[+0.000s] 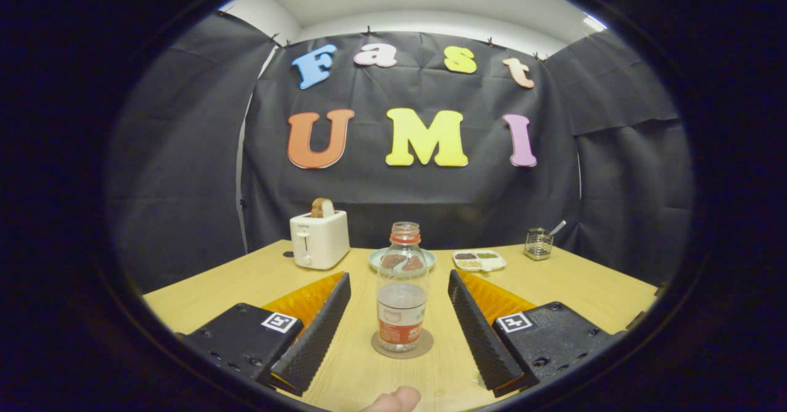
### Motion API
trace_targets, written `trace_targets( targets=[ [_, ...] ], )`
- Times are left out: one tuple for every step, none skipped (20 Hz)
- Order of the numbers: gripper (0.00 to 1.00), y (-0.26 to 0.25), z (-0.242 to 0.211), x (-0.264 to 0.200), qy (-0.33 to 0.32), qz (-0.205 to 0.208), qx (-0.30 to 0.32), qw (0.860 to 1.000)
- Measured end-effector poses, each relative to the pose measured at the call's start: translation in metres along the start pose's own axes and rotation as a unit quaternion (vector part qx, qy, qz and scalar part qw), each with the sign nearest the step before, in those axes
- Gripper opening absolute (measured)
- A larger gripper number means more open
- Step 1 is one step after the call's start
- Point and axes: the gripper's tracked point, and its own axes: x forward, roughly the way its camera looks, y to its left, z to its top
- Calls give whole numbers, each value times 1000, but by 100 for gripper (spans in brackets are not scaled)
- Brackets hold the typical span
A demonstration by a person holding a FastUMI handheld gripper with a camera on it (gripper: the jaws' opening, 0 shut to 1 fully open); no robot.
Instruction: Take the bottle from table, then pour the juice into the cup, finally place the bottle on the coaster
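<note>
Claw (pixel 398 320) level, fingers (pixel 313 338) spread wide apart, fingertip (pixel 393 400) of the person below

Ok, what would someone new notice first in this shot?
The clear bottle, uncapped, stands upright on a round coaster between the open gripper's fingers, neither touching it. Beyond it on the table sit a white toaster with a slice of bread, a plate and a small tray.

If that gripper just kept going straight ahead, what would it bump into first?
Most likely the bottle. It stands upright on the coaster, centred between the open gripper fingers, neither touching it. Beyond it sits a plate, though depth is hard to judge here.
</note>
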Motion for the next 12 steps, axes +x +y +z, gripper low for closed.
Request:
trace_targets(
  targets=[
    [100, -5, 13, -16, -3, 2, -2, 1000],
    [100, -12, 23, -34, -2, -4, -6, 1000],
    [100, -20, 35, -50, -4, -10, -5, 1000],
    [100, -26, 50, -61, -12, -16, 1, 1000],
    [100, -29, 67, -76, -29, -15, 12, 999],
    [100, -33, 85, -89, -48, -17, 26, 998],
    [100, -36, 96, -97, -54, -19, 33, 998],
    [100, -39, 104, -106, -57, -19, 33, 998],
    [100, -46, 111, -115, -53, -25, 29, 998],
    [100, -49, 116, -121, -48, -29, 28, 998],
    [100, -50, 125, -128, -49, -29, 29, 998],
    [100, -50, 136, -135, -52, -30, 28, 998]
  ],
)
